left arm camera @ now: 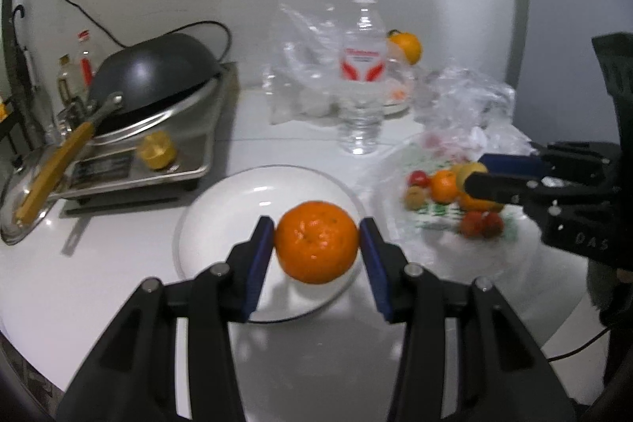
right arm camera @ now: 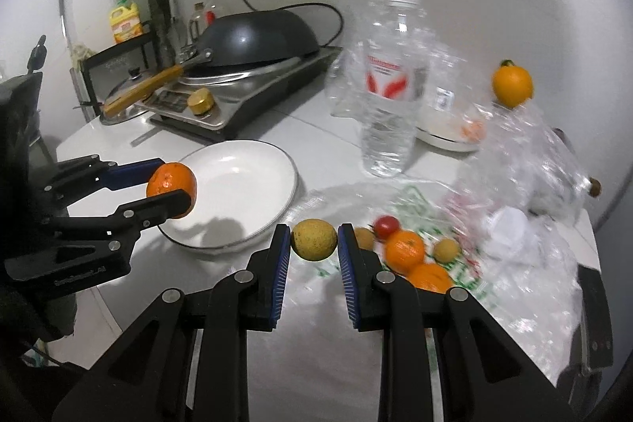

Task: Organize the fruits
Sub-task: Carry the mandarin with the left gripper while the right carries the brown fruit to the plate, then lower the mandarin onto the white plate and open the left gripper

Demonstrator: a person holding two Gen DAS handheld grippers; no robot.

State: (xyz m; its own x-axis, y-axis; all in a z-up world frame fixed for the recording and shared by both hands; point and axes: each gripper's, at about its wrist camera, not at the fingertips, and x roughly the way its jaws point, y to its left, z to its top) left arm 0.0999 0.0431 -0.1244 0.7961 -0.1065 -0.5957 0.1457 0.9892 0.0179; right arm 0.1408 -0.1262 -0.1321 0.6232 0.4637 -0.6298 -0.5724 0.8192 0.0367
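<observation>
My left gripper (left arm camera: 316, 238) is shut on an orange mandarin (left arm camera: 316, 242) and holds it above the near part of a white plate (left arm camera: 237, 200). In the right wrist view the same mandarin (right arm camera: 172, 188) hangs over the plate's (right arm camera: 245, 176) left rim. My right gripper (right arm camera: 313, 244) is shut on a yellow-green citrus fruit (right arm camera: 314, 239), held above a plastic bag (right arm camera: 415, 208). On the bag lie two oranges (right arm camera: 405, 250), a red tomato (right arm camera: 387, 225) and small brown fruits (right arm camera: 446, 250). In the left wrist view the right gripper (left arm camera: 474, 173) holds the yellow fruit (left arm camera: 469, 171) over that pile.
A clear water bottle (right arm camera: 389, 93) stands behind the bag. Crumpled clear plastic (right arm camera: 534, 161) lies at the right. An induction cooker with an upturned black wok (right arm camera: 253, 38) sits at the back left. Another orange (right arm camera: 511, 84) and a small white dish (right arm camera: 447, 133) are at the back right.
</observation>
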